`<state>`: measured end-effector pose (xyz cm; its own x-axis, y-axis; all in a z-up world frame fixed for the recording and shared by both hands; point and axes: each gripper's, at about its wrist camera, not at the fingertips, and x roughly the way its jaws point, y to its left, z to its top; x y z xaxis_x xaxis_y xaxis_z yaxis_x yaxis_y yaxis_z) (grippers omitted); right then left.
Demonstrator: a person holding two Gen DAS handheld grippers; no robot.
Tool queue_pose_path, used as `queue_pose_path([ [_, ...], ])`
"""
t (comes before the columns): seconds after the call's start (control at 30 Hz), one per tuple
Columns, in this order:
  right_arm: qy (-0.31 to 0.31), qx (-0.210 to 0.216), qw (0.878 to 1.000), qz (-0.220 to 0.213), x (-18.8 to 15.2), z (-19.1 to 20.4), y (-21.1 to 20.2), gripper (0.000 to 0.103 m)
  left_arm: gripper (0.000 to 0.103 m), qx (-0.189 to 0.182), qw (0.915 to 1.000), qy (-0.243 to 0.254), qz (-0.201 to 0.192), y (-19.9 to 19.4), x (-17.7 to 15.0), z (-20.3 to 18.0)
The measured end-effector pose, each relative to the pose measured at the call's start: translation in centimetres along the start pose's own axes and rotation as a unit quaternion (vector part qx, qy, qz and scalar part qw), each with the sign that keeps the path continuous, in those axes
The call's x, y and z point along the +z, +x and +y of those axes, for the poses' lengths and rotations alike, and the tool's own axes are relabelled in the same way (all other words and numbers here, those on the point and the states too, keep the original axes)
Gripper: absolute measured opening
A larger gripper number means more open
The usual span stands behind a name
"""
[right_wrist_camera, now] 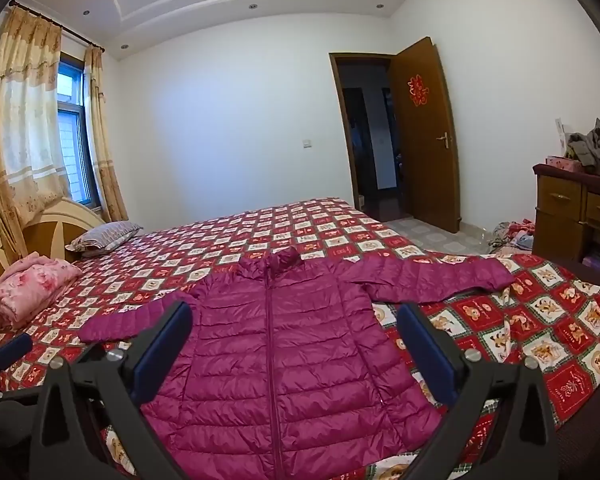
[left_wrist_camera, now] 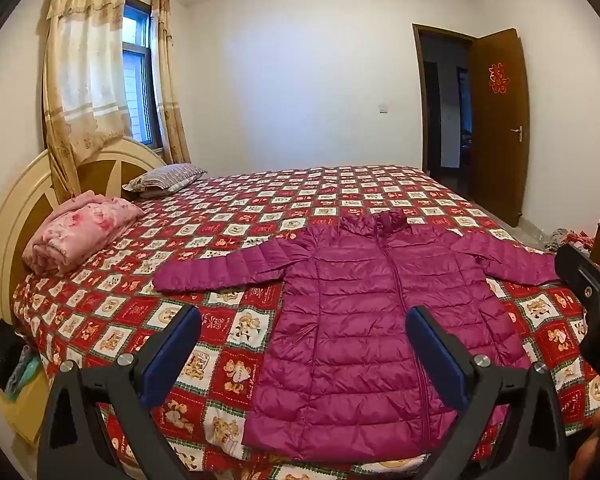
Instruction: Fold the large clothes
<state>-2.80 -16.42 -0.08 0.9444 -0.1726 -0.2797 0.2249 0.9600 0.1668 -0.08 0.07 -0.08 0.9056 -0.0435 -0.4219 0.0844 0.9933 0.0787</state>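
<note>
A magenta quilted jacket is being shown laid flat, front up and zipped, on the near part of a bed. The bed is covered by a red and white checked bedspread printed with bears. The jacket's collar is pointed toward the far side of the bed and its hem toward the near edge. Both sleeves are being seen stretched out sideways, one toward the headboard and one toward the foot end.

The left hand-held gripper is being held above the near edge of the bed, its blue-padded fingers spread wide with nothing between them; the jacket's lower left side is being framed in the gap. The right hand-held gripper is likewise being held spread wide and empty, above the jacket's lower front, without contact that can be made out.

A folded pink blanket and a striped pillow are being seen near the headboard, well apart from the jacket. Curtains are hung beside a window, a brown door is standing open, and a wooden dresser with clothes piled on top is being seen at the right.
</note>
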Motion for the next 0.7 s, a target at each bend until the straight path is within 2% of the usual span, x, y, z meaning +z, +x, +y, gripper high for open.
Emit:
queue_pose_path([
  [0.7, 0.005, -0.002, 1.0, 0.004, -0.35, -0.31, -0.01, 0.103, 0.102, 0.006, 0.9999, -0.008, 0.001, -0.02, 0.43, 0.49],
])
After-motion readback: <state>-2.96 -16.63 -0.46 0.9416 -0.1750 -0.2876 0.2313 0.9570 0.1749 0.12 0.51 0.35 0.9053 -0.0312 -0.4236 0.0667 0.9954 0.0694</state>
